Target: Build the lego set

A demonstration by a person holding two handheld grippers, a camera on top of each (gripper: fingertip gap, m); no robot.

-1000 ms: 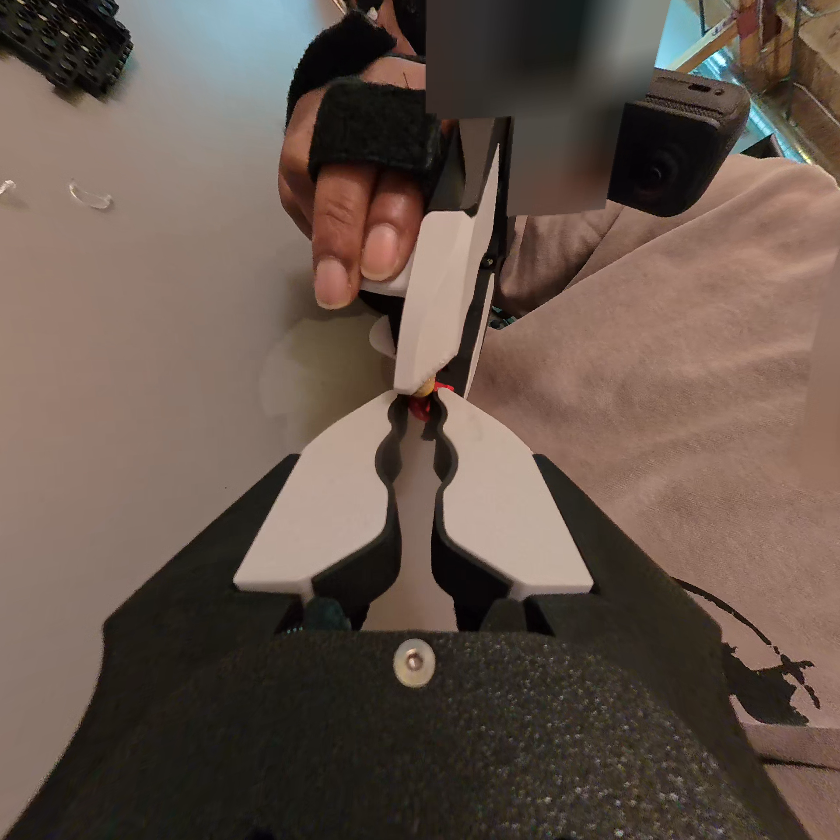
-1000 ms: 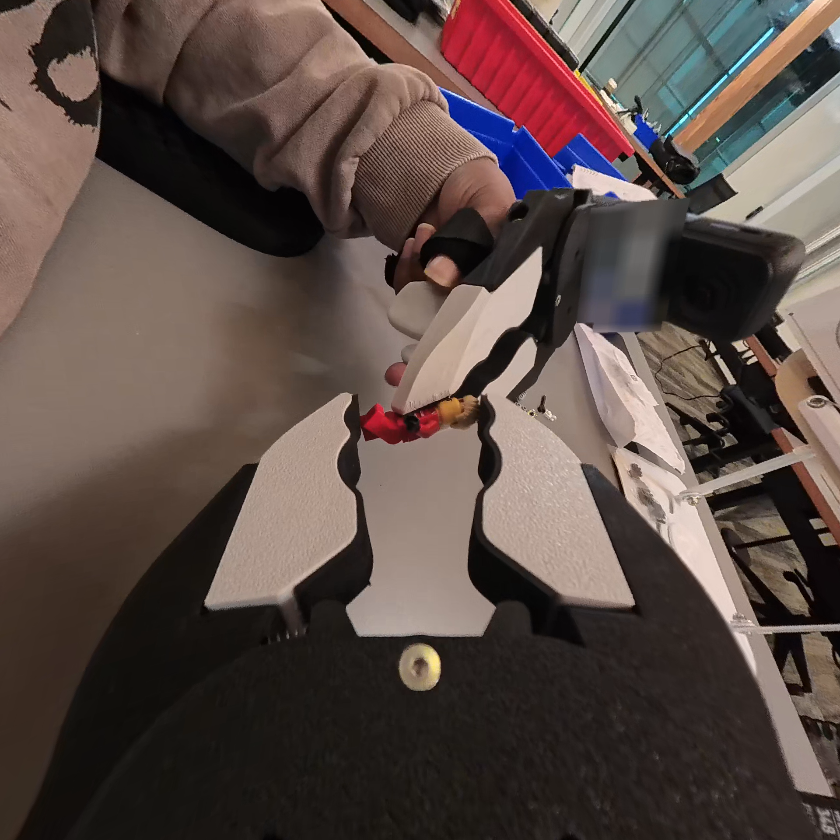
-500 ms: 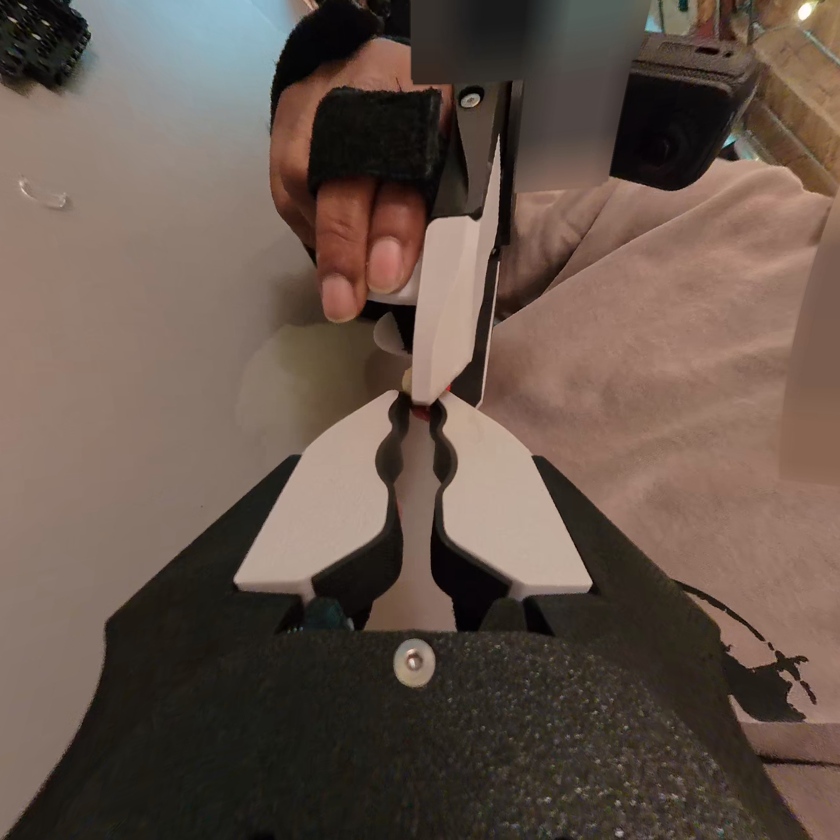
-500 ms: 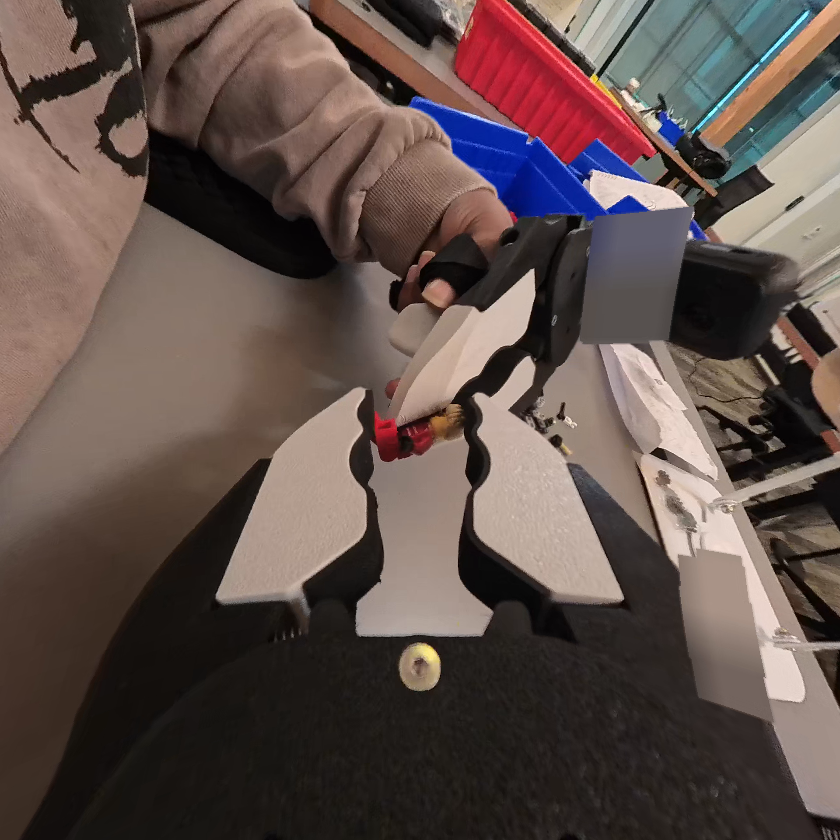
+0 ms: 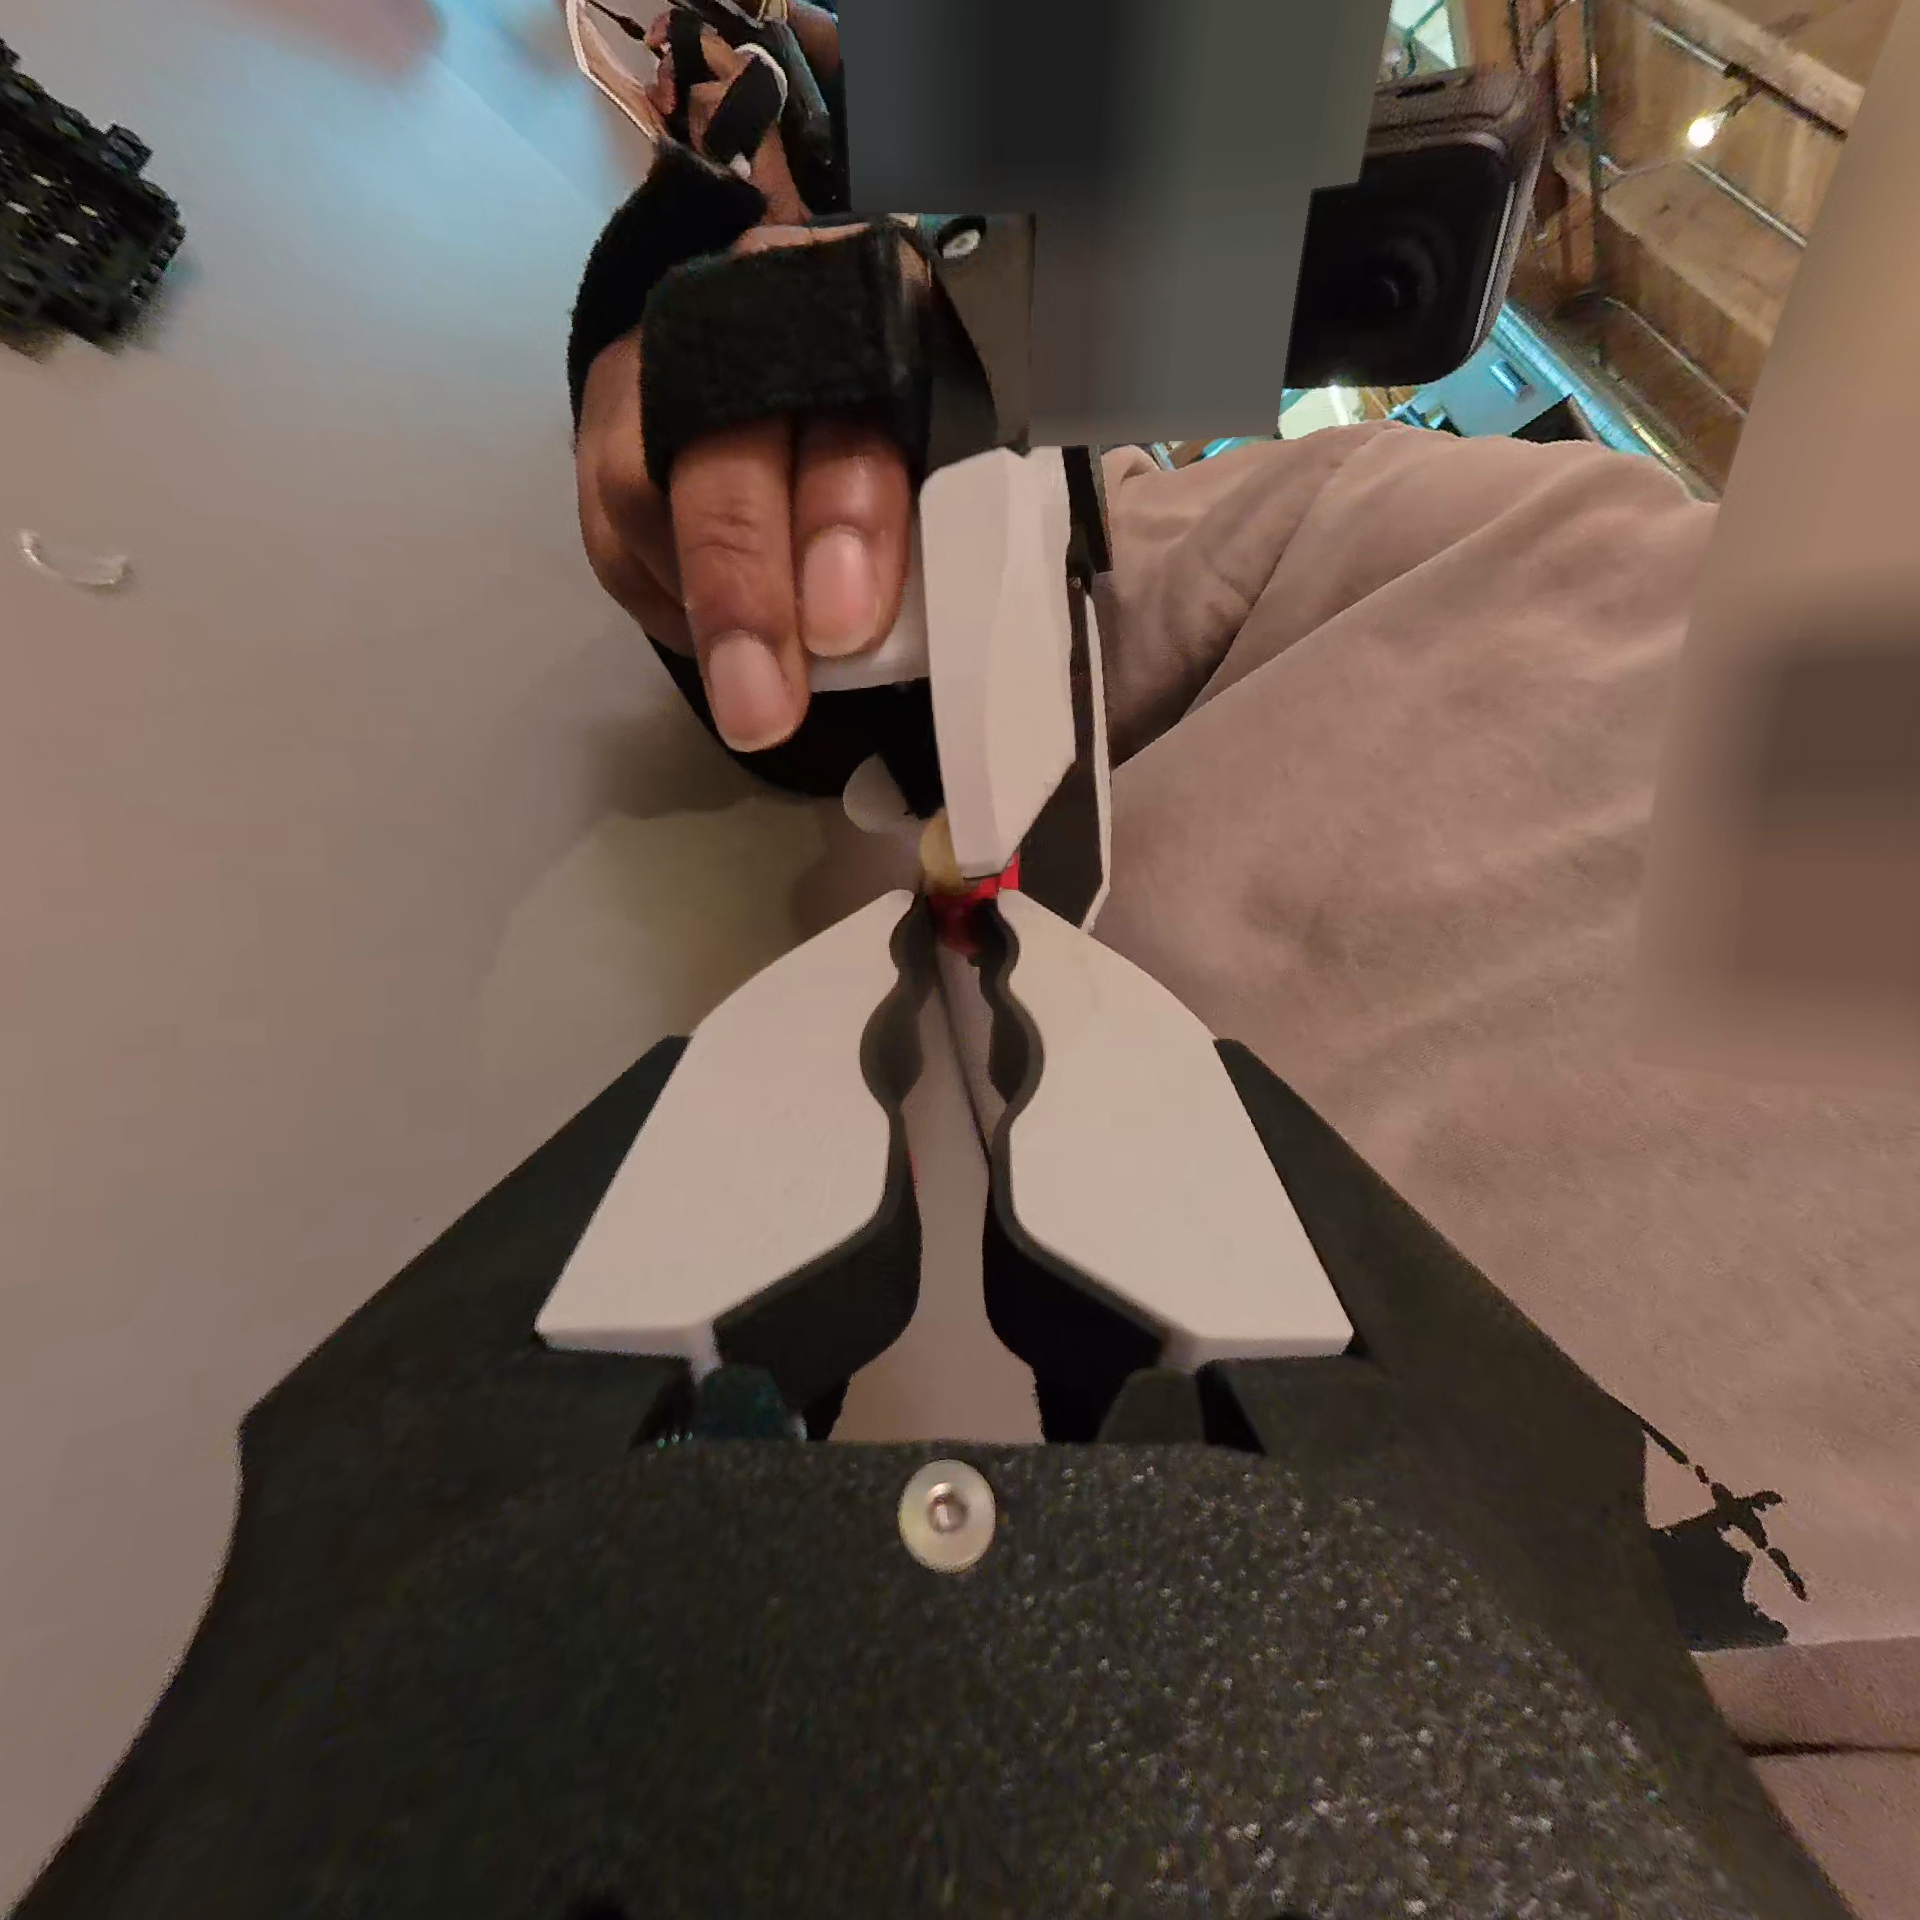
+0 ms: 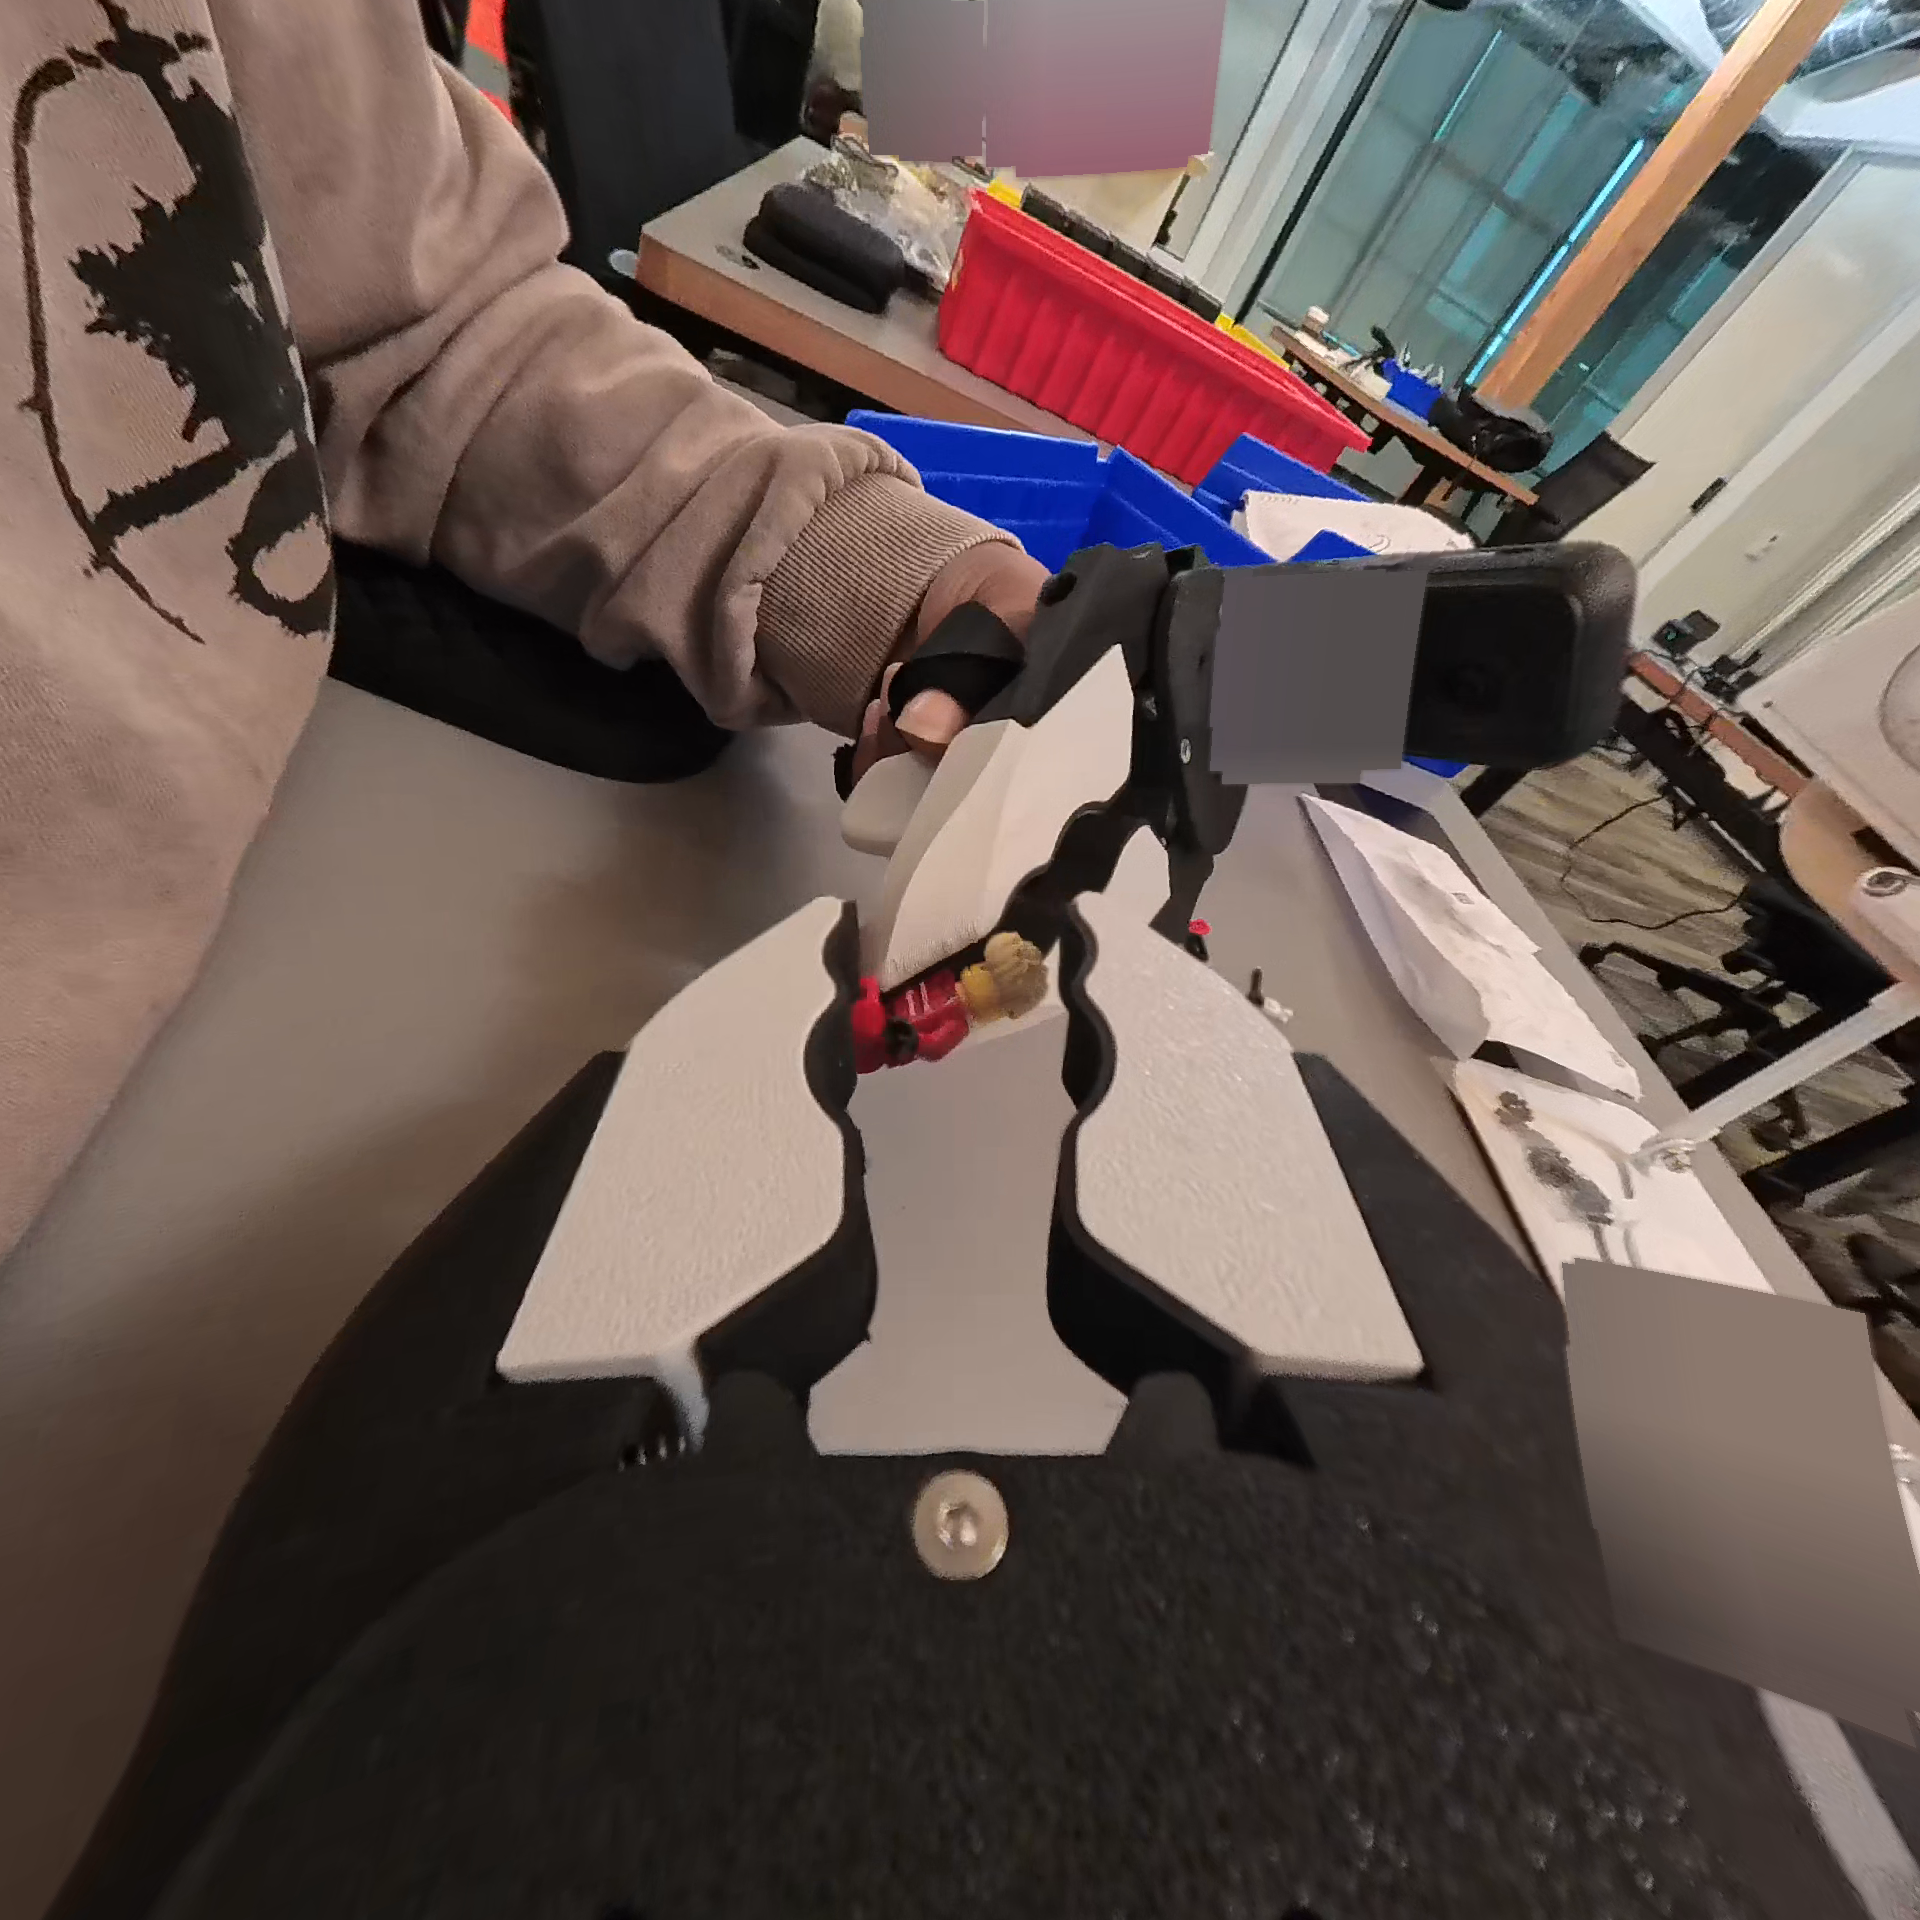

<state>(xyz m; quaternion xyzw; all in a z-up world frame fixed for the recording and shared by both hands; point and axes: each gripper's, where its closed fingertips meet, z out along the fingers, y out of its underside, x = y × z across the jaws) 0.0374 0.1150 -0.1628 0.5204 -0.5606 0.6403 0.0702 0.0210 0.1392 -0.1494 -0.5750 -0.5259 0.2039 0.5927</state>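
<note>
Figure work is the step: our left gripper pinches the red body while our right gripper, spread wide around it, needs to close gently on the head end.

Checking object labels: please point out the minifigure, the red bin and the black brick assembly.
minifigure (image 6: pixel 925 1023): right wrist view, on its red torso.
red bin (image 6: pixel 1101 348): right wrist view, on its ribbed side wall.
black brick assembly (image 5: pixel 73 255): left wrist view, on its studded top.

I count one minifigure, red-bodied with tan hair, and two grippers, my left and my right. On the tabletop lie two sheets of paper. Behind stand one red bin and several blue bins, too overlapped to number.
</note>
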